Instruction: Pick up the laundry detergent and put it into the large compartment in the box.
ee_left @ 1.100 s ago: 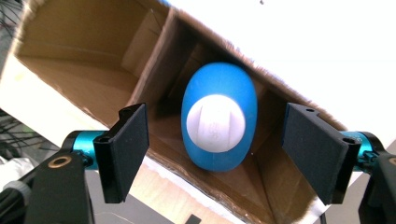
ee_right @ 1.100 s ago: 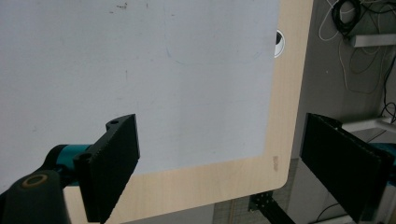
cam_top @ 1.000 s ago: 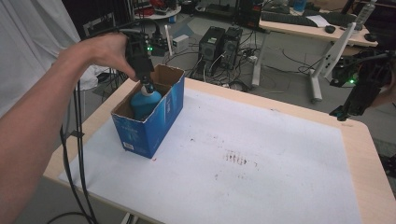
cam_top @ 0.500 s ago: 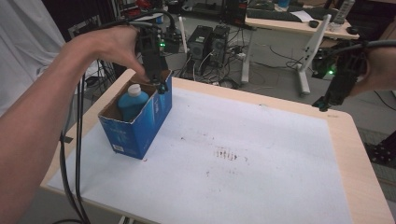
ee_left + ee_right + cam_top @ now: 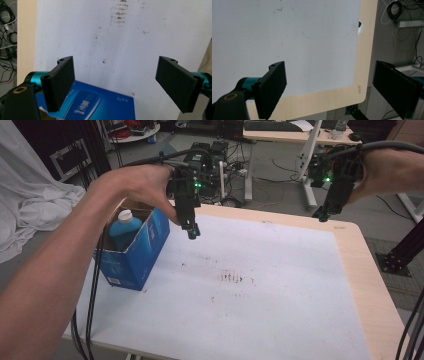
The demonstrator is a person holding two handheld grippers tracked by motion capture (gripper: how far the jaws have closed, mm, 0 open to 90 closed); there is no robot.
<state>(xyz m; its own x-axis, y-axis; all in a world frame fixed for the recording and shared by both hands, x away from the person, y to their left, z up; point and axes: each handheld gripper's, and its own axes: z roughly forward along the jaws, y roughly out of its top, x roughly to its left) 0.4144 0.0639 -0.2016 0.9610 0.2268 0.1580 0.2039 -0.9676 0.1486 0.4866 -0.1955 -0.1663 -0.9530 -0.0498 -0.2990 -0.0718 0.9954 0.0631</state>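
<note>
A blue cardboard box (image 5: pixel 135 251) stands open-topped at the table's left; its blue side also shows low in the left gripper view (image 5: pixel 100 105). Inside it stands a blue bottle with a white cap (image 5: pixel 123 226). My left gripper (image 5: pixel 192 231) hangs in the air just right of the box, jaws down, open and empty (image 5: pixel 116 82). My right gripper (image 5: pixel 322 213) is held high over the table's far right corner, open with nothing between its jaws (image 5: pixel 337 87).
A white sheet with dark smudges (image 5: pixel 232 277) covers the wooden table (image 5: pixel 367 270). Beyond the far edge stand desks, power supplies (image 5: pixel 212 150) and cables. White cloth (image 5: pixel 30 205) lies left of the table. A black stand (image 5: pixel 402 252) is at the right.
My left gripper has let go of the bottle, risen out of the box and moved right. The bottle stays in the box. The right gripper shifted left, nearer the table's corner.
</note>
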